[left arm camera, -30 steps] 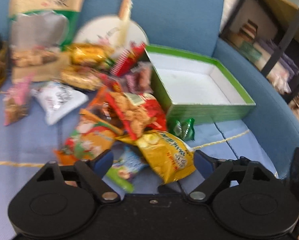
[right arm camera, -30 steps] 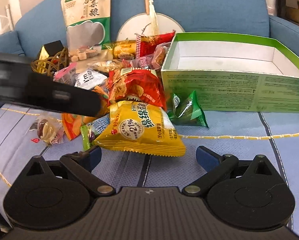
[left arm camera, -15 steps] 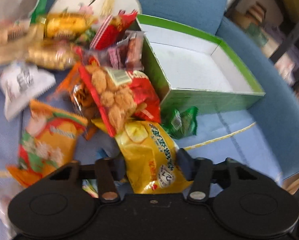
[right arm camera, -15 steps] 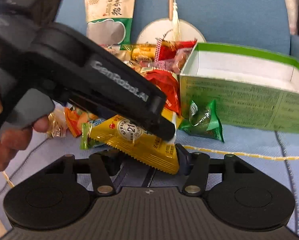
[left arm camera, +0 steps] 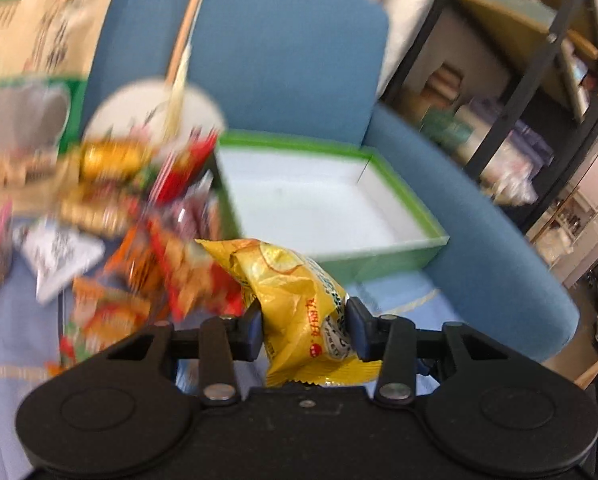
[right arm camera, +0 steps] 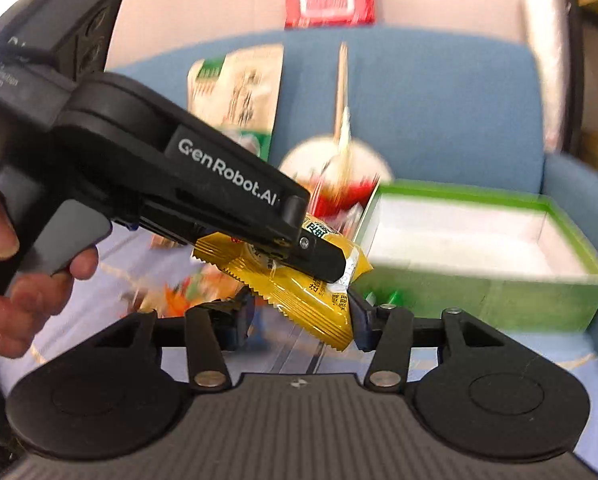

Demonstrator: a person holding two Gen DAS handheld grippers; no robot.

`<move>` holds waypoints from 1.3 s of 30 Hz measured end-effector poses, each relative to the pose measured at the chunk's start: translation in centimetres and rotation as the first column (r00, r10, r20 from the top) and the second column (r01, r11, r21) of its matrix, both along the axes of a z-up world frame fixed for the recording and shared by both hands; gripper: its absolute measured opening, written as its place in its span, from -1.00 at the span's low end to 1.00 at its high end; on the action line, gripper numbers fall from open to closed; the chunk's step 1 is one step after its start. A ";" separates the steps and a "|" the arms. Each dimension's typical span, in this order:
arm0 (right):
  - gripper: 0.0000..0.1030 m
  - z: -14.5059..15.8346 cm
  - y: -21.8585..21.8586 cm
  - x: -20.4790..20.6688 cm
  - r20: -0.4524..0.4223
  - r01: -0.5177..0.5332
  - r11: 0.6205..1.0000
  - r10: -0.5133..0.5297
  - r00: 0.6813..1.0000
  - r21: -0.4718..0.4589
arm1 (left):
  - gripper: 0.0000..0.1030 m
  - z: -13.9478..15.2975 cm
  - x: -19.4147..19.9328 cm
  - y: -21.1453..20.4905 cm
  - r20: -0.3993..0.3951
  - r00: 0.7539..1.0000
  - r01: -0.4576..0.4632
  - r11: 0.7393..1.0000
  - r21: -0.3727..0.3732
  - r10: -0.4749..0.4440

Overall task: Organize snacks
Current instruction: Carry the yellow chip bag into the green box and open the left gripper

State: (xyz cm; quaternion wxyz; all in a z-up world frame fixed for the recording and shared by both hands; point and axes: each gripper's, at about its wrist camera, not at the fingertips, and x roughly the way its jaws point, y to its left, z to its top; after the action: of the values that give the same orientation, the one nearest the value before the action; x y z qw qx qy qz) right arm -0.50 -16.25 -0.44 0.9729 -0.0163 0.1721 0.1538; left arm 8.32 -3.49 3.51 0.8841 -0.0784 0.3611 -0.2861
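A yellow chip bag (left arm camera: 287, 280) hangs clear of the sofa seat. My left gripper (left arm camera: 304, 322) is shut on it, its jaws still closing and both pads pressing the crumpled sides. In the right wrist view the left gripper (right arm camera: 331, 264) reaches in from the left, held by a hand (right arm camera: 19, 300), with the yellow bag (right arm camera: 311, 304) under its tip. My right gripper (right arm camera: 301, 320) sits just below, jaws closing; the bag's lower corner hangs between them, beside the right pad and apart from the left one. An empty green box (left arm camera: 379, 248) stands behind, to the right.
A blurred pile of snack packets (left arm camera: 139, 240) covers the blue sofa seat left of the green box (right arm camera: 479, 296). A round fan (left arm camera: 155, 112) and a tall beige pouch (left arm camera: 39, 40) lean on the backrest. A small green packet (right arm camera: 391, 298) lies before the box. Shelving (left arm camera: 519, 80) stands right.
My left gripper closed on the yellow bag and lifted it off the seat. The right gripper's jaws narrowed around the bag's lower end, and both grippers rose.
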 end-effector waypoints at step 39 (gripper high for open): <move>1.00 -0.1 -2.7 4.5 -0.018 0.127 0.992 -0.127 0.992 0.017 | 1.00 1.3 0.1 1.9 0.123 0.980 -0.163 0.984 0.071 0.154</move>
State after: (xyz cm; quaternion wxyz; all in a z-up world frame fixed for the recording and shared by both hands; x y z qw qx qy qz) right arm 4.01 -18.91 -0.54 0.9793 0.0047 0.1798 0.0932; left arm 8.42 -1.64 4.79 0.9262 -0.0543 0.3125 -0.2040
